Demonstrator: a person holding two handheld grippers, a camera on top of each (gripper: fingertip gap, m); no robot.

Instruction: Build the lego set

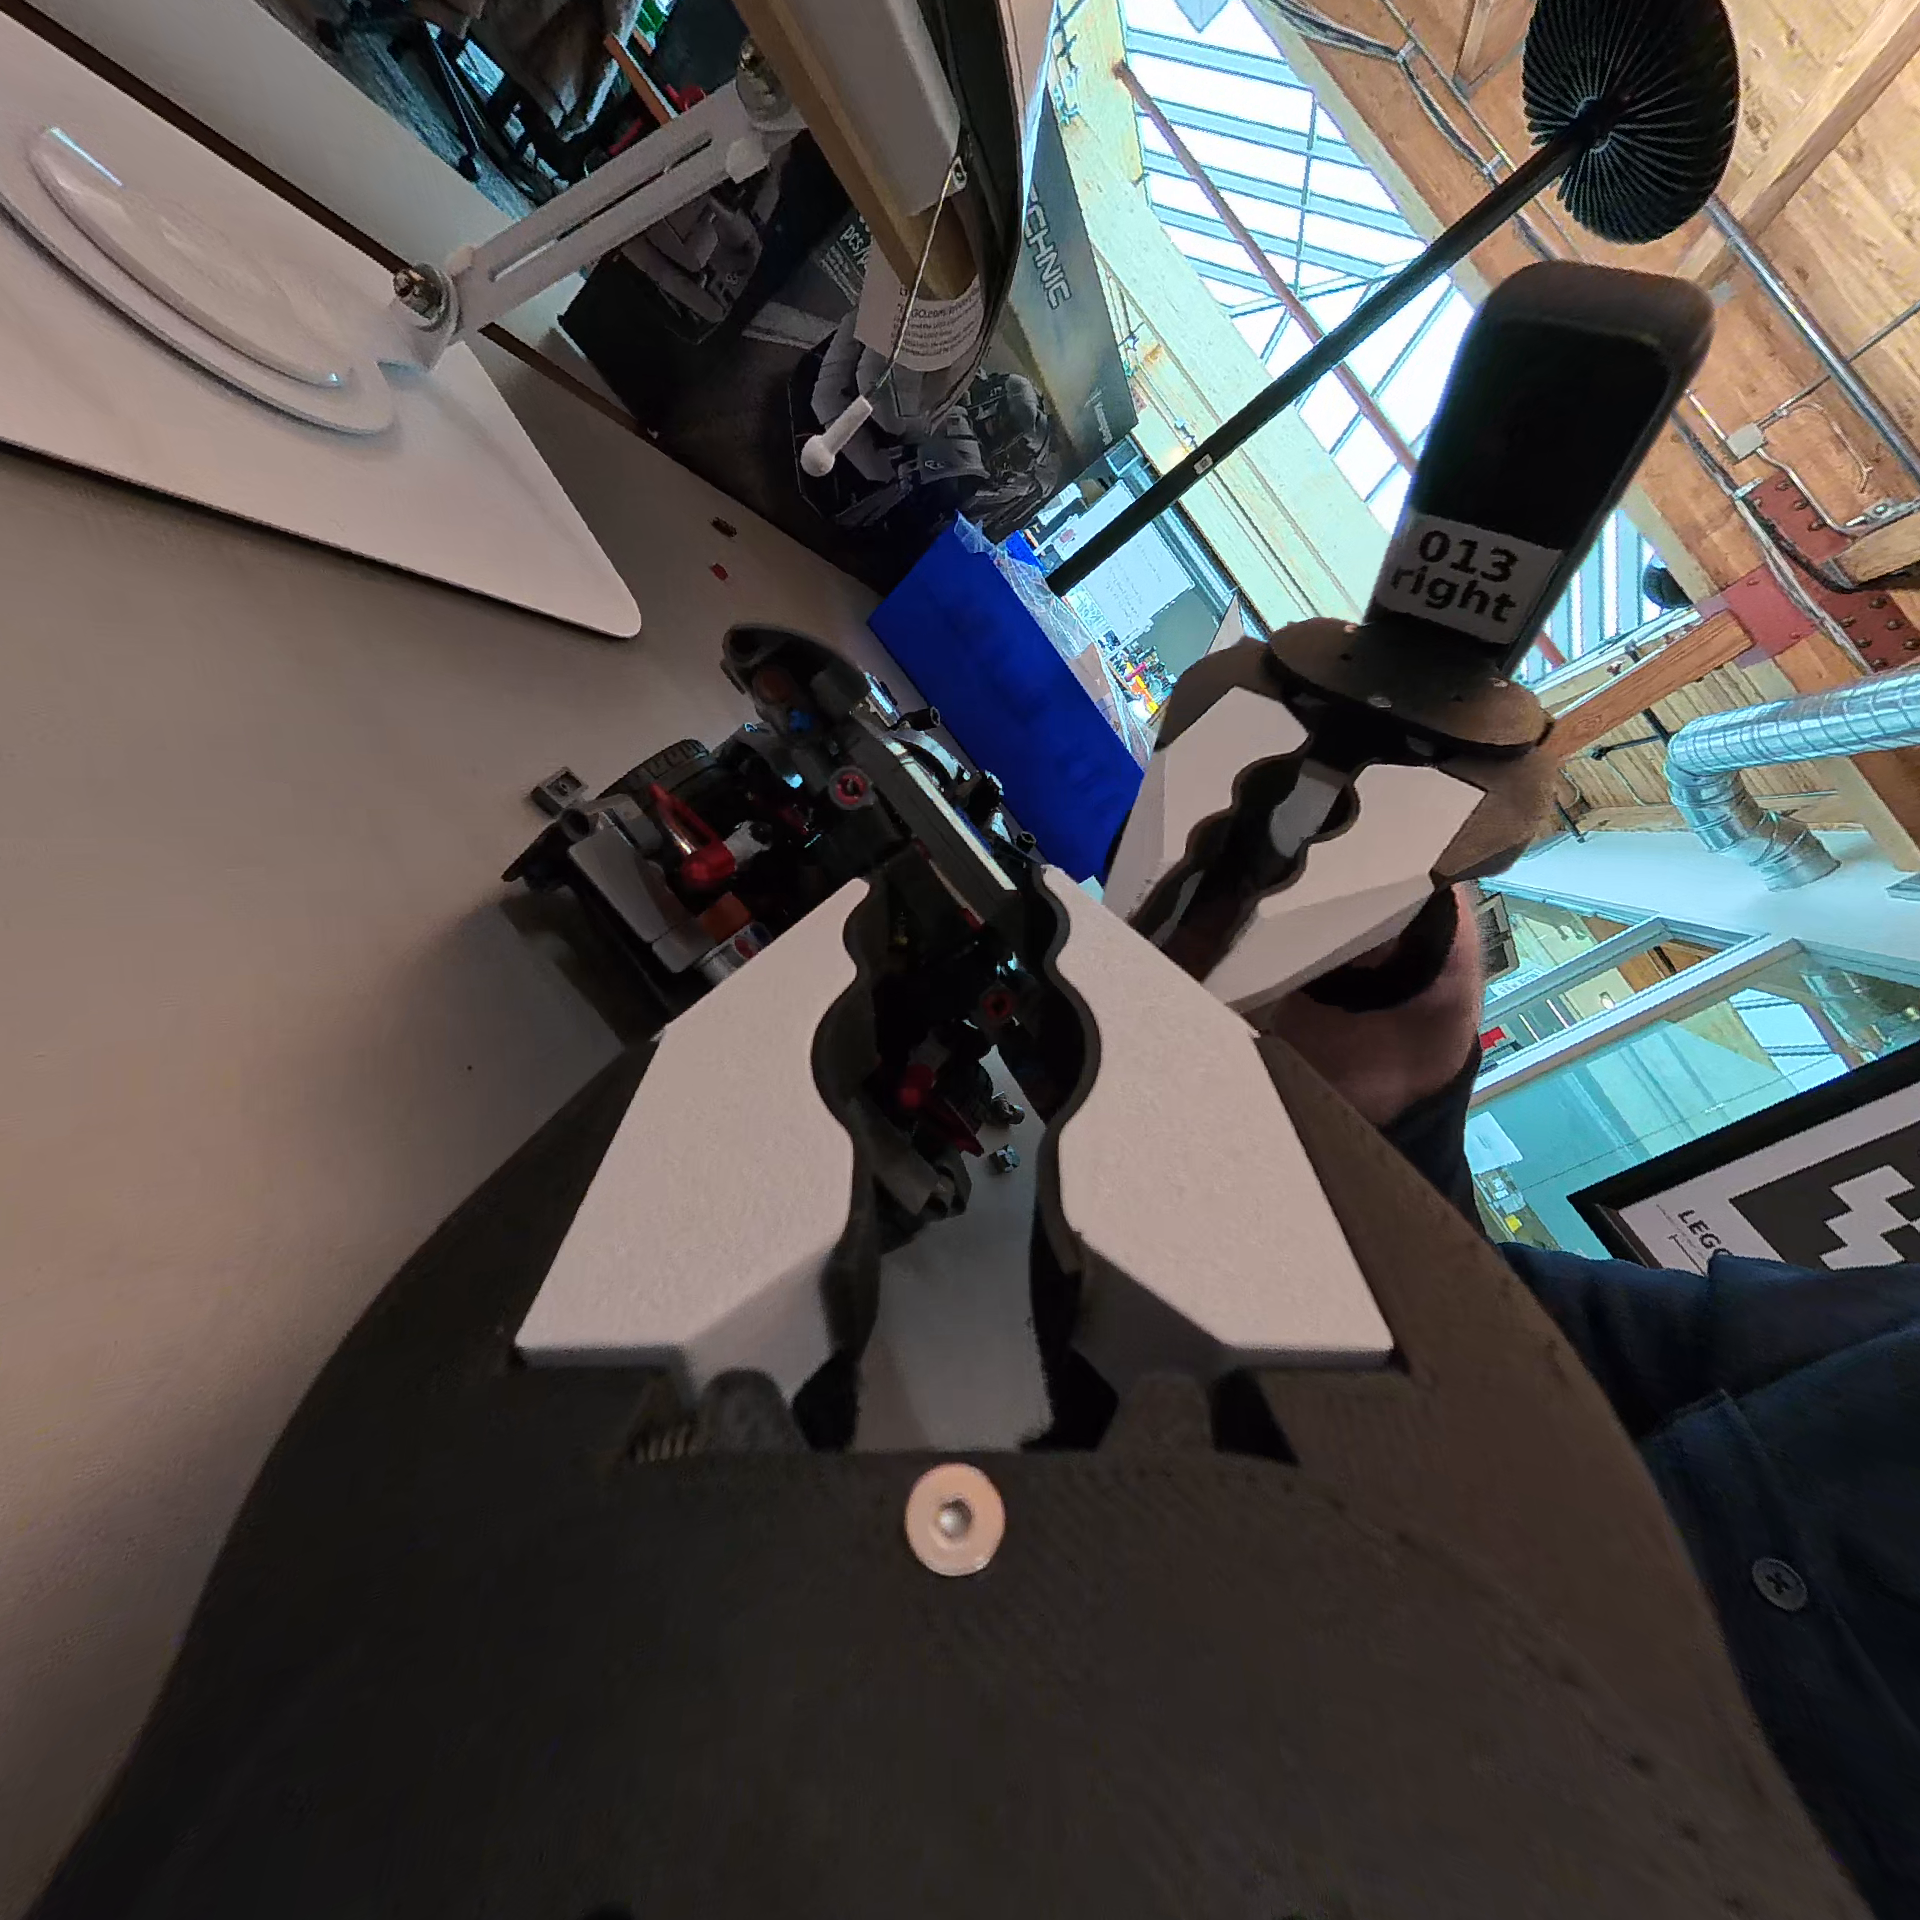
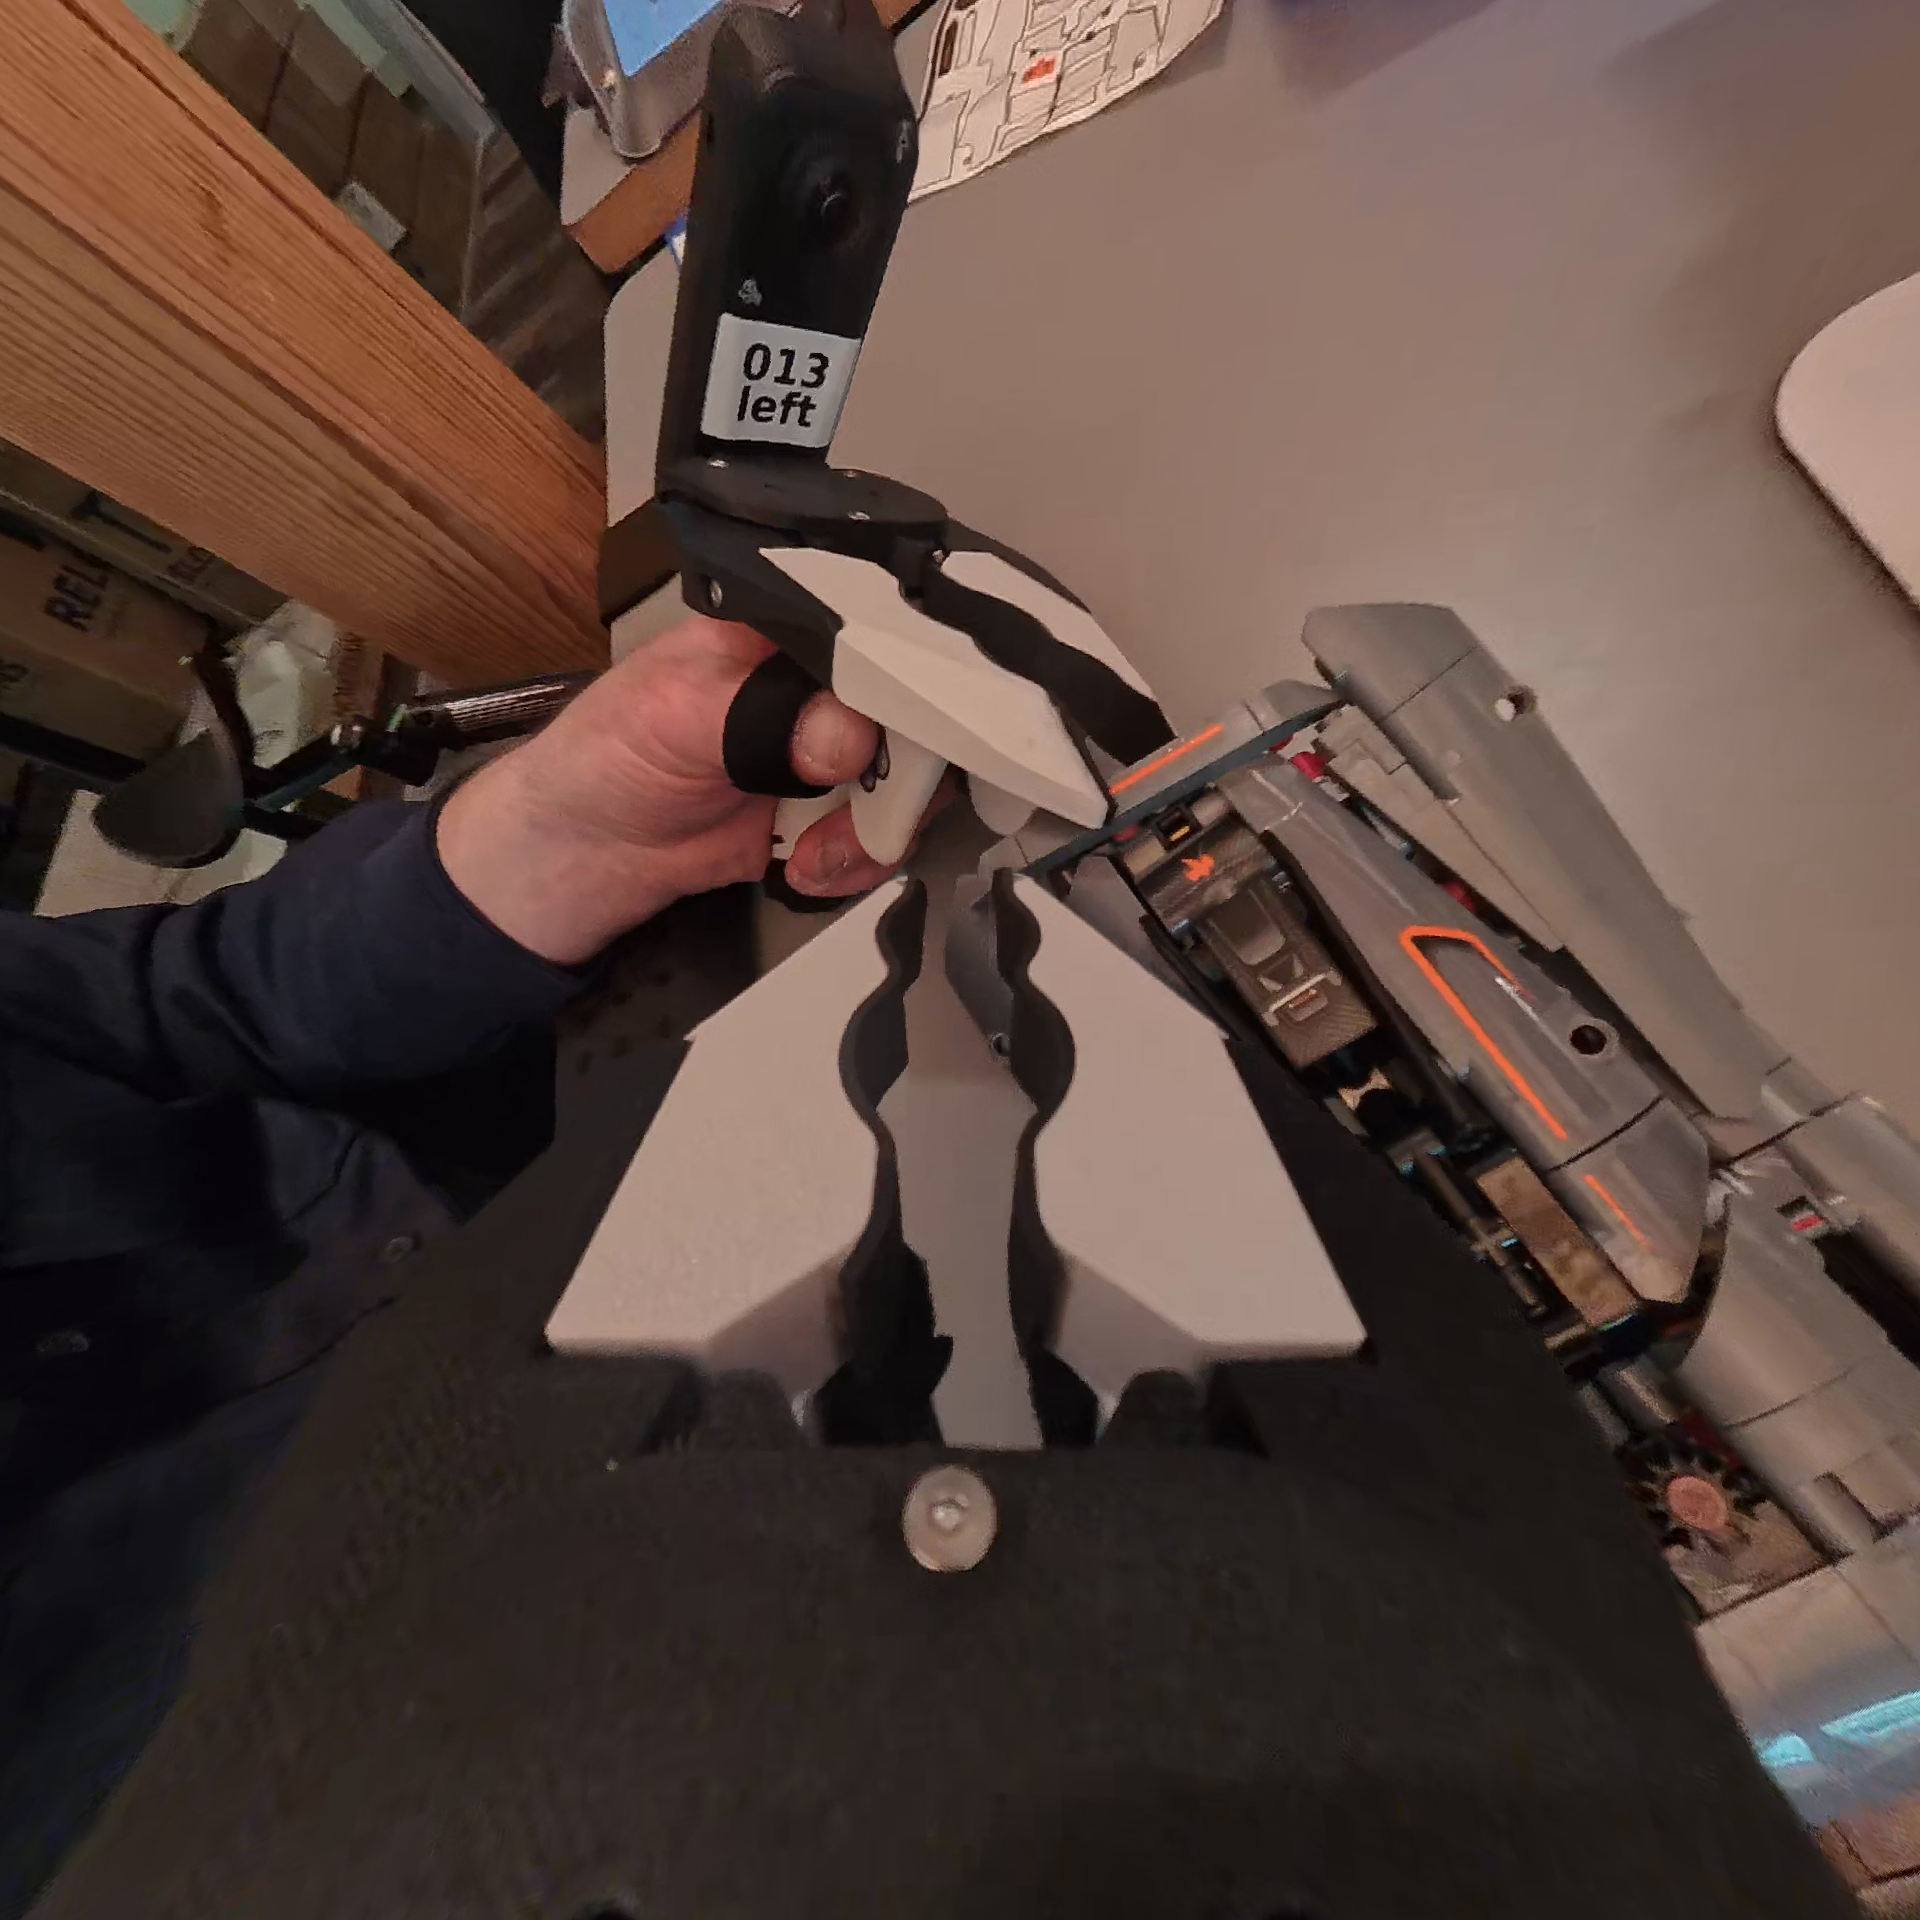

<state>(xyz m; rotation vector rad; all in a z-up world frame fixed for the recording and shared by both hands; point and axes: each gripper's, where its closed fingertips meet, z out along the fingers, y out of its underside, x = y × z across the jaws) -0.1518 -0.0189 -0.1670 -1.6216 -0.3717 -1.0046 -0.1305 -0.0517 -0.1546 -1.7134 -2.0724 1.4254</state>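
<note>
Two grippers worked over the grey table (image 1: 208, 831) as I ran the rig remotely. Through the left wrist view, my left gripper (image 1: 951, 914) reached toward the half-built lego car (image 1: 790, 831), its white fingers (image 1: 727, 1164) parted by a moderate gap with the model's dark frame showing between them; whether they actually gripped it, I could not tell from here. The car lay on the table just ahead of the tips, red and blue pins exposed. The right gripper (image 1: 1184, 935) hung close beside, tips nearly together, a person's hand (image 1: 1371, 1039) on its grip. A white board (image 1: 416, 499) and a blue bin (image 1: 997, 707) lay farther back.

Through the right wrist view, my right gripper (image 2: 956, 888) showed a narrow gap between its fingers, holding nothing, its tips just beside the car's grey, orange-striped body (image 2: 1475, 1018). The left gripper (image 2: 1049, 821) touched the car's end, held by a hand (image 2: 644, 790). An instruction sheet (image 2: 1049, 73) lay beyond.
</note>
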